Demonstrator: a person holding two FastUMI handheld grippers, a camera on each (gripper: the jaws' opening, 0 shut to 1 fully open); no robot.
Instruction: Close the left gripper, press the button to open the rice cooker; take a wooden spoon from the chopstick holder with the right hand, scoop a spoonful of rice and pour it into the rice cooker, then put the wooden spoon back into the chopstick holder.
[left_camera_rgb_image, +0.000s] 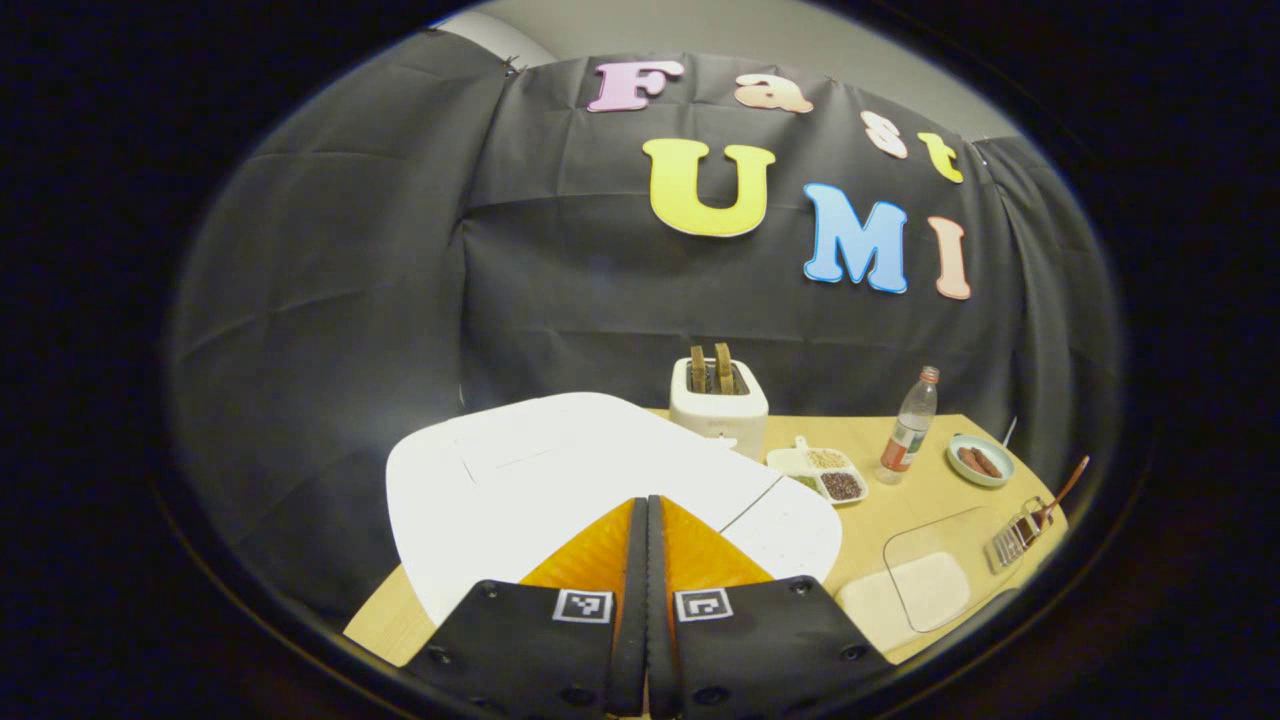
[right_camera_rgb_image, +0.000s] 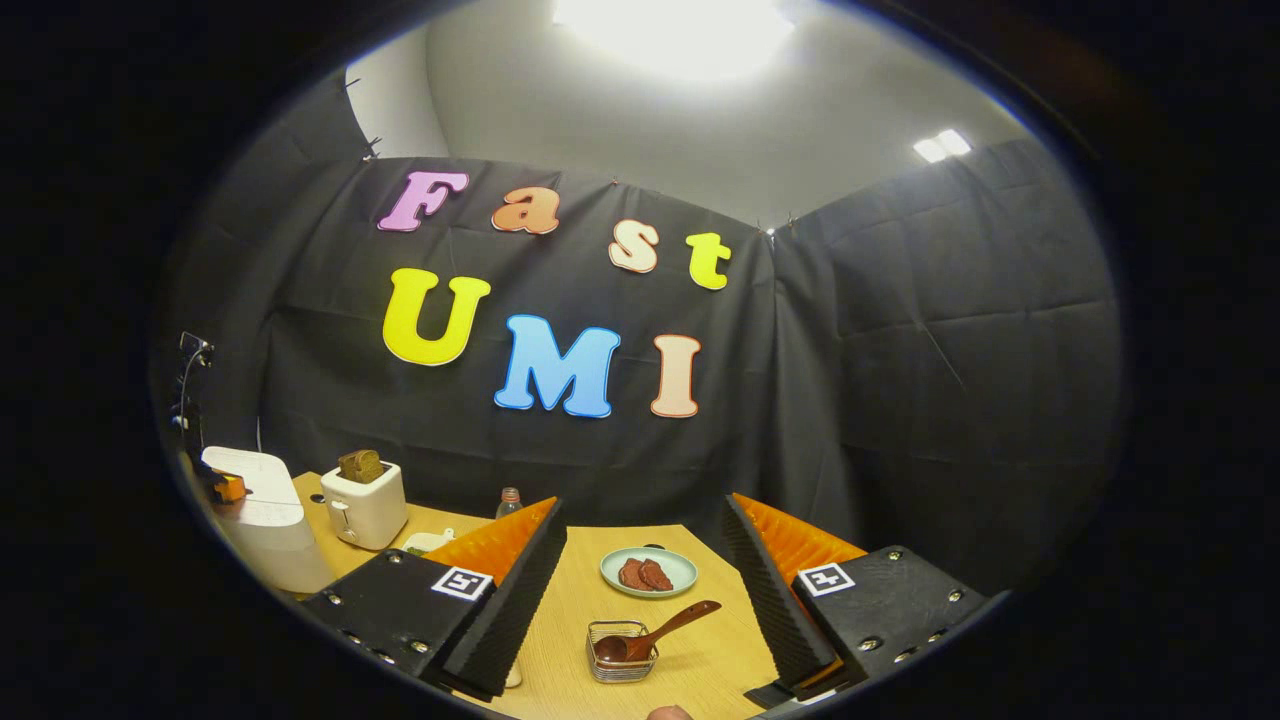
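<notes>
The white rice cooker (left_camera_rgb_image: 560, 470) lies right under my left gripper (left_camera_rgb_image: 645, 502), lid down. That gripper is shut, fingers pressed together with nothing between them, their tips over the lid. In the right gripper view the cooker (right_camera_rgb_image: 265, 525) stands far left with the left gripper (right_camera_rgb_image: 225, 488) on top of it. The wooden spoon (right_camera_rgb_image: 655, 632) leans in a small wire chopstick holder (right_camera_rgb_image: 620, 655) on the table, just ahead of my right gripper (right_camera_rgb_image: 645, 505), which is open and holds nothing. The same spoon (left_camera_rgb_image: 1062, 488) and holder (left_camera_rgb_image: 1015, 540) sit at far right. A divided dish of grains (left_camera_rgb_image: 825, 472) stands beside the cooker.
A white toaster (left_camera_rgb_image: 718, 402) with bread stands behind the cooker. A plastic bottle (left_camera_rgb_image: 912, 425) and a green plate of sausage slices (left_camera_rgb_image: 980, 460) are at the back right. A clear board (left_camera_rgb_image: 935, 575) lies at the wooden table's (right_camera_rgb_image: 600, 550) near right.
</notes>
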